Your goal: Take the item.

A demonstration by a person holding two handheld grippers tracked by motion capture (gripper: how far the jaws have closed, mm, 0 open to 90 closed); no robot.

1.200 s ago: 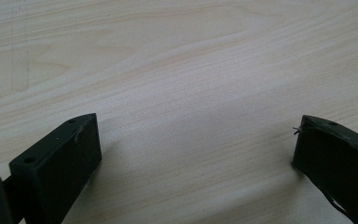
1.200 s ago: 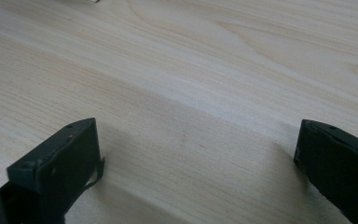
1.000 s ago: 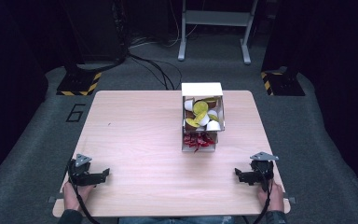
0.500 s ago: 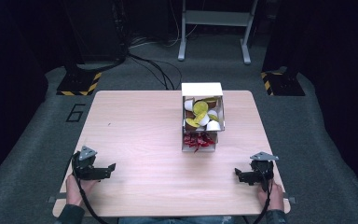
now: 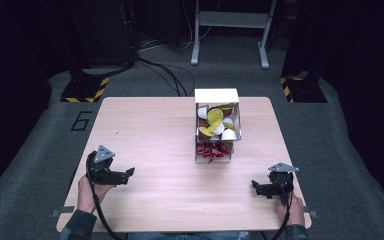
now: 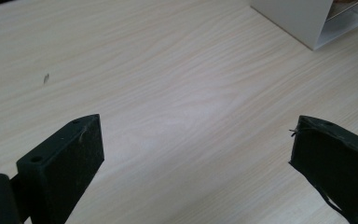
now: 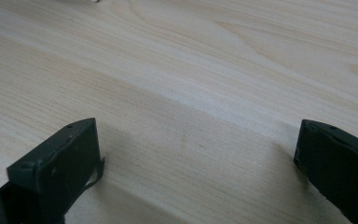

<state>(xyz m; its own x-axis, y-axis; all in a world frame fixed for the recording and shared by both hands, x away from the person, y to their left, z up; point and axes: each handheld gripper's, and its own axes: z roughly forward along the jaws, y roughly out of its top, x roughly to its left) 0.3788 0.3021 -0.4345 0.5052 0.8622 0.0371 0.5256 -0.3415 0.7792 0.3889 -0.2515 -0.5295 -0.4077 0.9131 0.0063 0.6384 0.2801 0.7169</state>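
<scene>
Left gripper [image 5: 129, 172] gapes wide, empty, aimed at the white box [image 5: 217, 125]; box runs lengthwise away, seemingly; right gripper [image 5: 256, 187] wide open, empty.

A white two-tier box [image 5: 216, 95] is seen upright at the desk's far middle, white and yellow-lidded cups [image 5: 215, 122] above, red pieces [image 5: 212, 150] below.

White box [image 6: 303, 21] cut off at the top edge; contents unclear.

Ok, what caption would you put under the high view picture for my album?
Two open grippers, left gripper and right gripper, wait on a wooden table near a white box.
</scene>
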